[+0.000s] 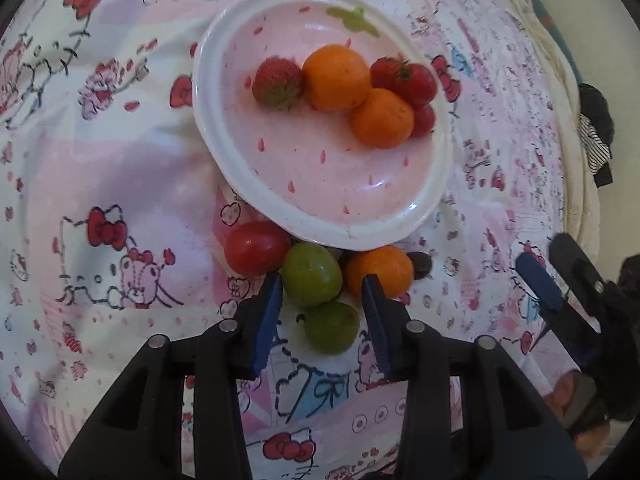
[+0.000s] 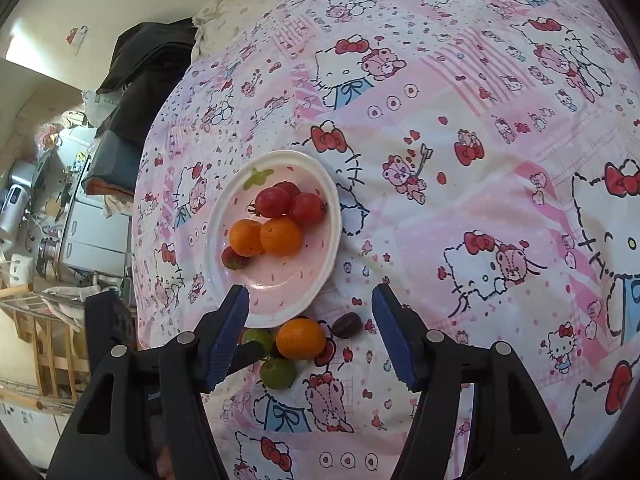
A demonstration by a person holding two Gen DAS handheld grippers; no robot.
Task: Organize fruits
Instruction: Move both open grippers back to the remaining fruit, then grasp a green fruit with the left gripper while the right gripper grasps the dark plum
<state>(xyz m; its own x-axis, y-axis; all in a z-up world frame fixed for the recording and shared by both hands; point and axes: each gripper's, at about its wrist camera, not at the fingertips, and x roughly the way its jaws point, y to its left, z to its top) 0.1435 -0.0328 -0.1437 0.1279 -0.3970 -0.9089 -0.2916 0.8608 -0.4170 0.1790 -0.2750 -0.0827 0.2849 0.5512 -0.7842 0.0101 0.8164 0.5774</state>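
Note:
A pink strawberry-patterned plate [image 1: 432, 196] lies on the bedspread and holds a strawberry [image 1: 277, 82], two oranges [image 1: 337, 77] and red tomatoes [image 1: 416, 84]. Below its rim lie a red tomato [image 1: 256, 247], two green fruits [image 1: 311, 274], an orange [image 1: 382, 270] and a dark grape [image 1: 420, 265]. My left gripper [image 1: 323, 286] is open, its fingers on either side of the upper green fruit. My right gripper [image 2: 311, 304] is open above the plate's near rim [image 2: 264, 320], with the loose orange [image 2: 301, 338], the green fruits [image 2: 278, 373] and the grape [image 2: 346, 325] between its fingers.
The Hello Kitty bedspread [image 2: 480, 160] covers the surface. Dark clothing [image 2: 148, 64] lies at its far left edge, with cluttered shelves and appliances [image 2: 48, 208] beyond. The right gripper shows at the right of the left wrist view [image 1: 568, 280].

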